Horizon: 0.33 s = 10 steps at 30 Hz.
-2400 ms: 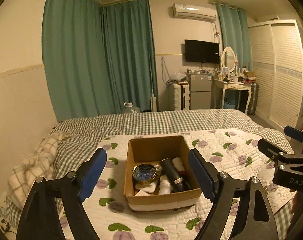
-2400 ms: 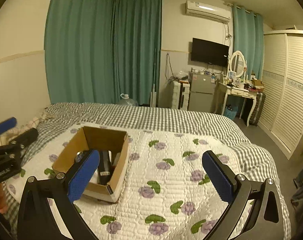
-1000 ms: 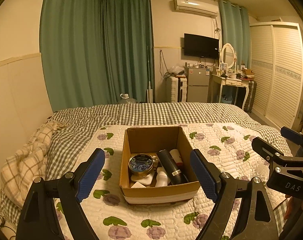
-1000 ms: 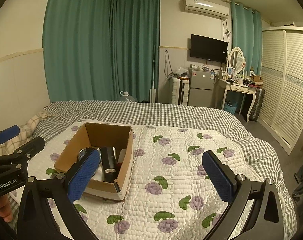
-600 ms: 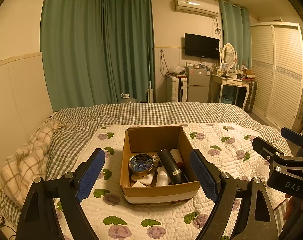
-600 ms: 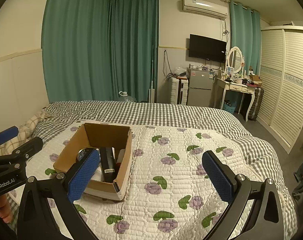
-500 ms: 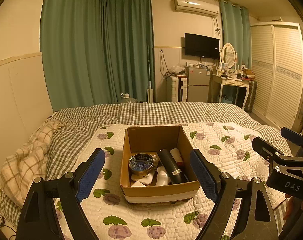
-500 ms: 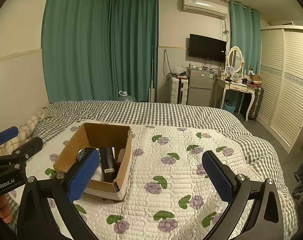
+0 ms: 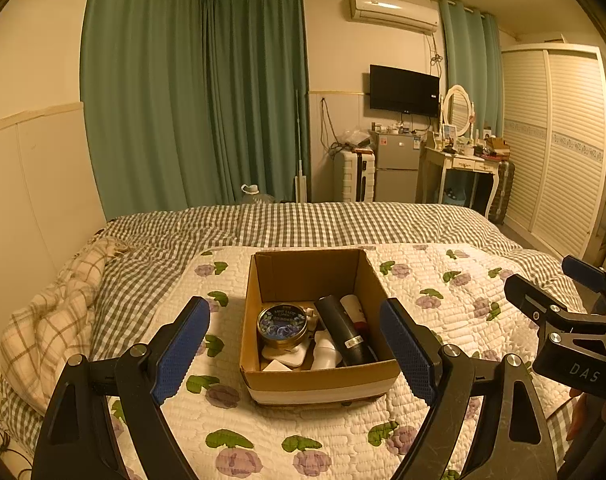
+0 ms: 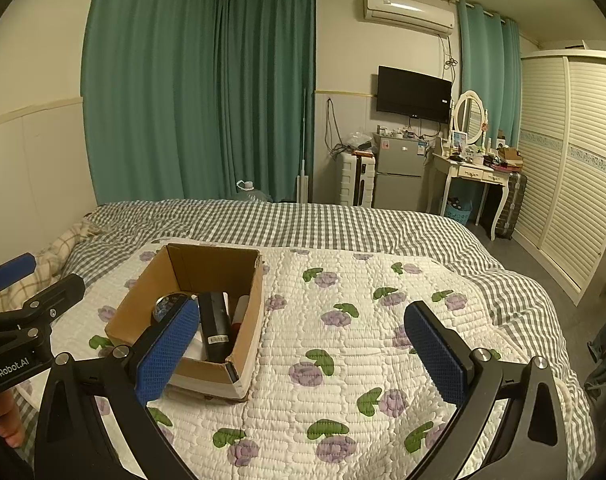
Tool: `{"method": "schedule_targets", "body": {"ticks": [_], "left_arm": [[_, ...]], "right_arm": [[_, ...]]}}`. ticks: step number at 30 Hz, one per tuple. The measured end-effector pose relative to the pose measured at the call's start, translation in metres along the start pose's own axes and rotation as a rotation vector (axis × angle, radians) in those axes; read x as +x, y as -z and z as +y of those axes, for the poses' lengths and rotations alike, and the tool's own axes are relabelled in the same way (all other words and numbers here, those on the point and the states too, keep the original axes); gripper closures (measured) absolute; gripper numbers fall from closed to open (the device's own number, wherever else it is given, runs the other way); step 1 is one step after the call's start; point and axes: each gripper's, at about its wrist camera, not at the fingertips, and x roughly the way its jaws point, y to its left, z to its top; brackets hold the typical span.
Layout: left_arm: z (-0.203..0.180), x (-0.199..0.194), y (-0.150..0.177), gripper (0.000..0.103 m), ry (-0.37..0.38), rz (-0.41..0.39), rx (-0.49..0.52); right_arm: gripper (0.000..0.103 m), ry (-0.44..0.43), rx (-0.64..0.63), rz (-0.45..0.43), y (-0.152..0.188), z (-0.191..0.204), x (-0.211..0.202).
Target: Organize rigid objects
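An open cardboard box (image 9: 263, 272) (image 10: 247, 312) stands on the flowered quilt (image 9: 231, 432) of a bed. In it lie a round blue tin (image 9: 282, 322), a black cylinder (image 9: 345, 338) (image 10: 215, 322), a white and red tube (image 9: 355, 308) and some white items (image 9: 283, 356). My left gripper (image 9: 295, 352) is open and empty, held above the quilt in front of the box. My right gripper (image 10: 303, 348) is open and empty, to the right of the box. Each gripper shows at the edge of the other's view.
The quilt (image 10: 343, 360) lies over a grey checked bedsheet (image 9: 303, 220). A plaid blanket (image 9: 51, 320) is bunched at the bed's left. Beyond the bed are green curtains (image 9: 191, 100), a small fridge (image 9: 395, 168), a dressing table (image 9: 463, 168) and a white wardrobe (image 9: 563, 140).
Both views have risen and pulled back slightly from 2.4 s ago, so the box appears a little lower and nearer. In the last second nothing has visibly moved.
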Motion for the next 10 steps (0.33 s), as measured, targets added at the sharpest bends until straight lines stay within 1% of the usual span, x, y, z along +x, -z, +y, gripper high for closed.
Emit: {"method": "schedule_targets", "body": {"ticks": [10], "left_arm": [[0.0009,0.0009,0.0025,0.013,0.004,0.005,-0.010]], "right_arm": [[0.000,0.002,0.001,0.007,0.0036,0.0041,0.0023]]}}
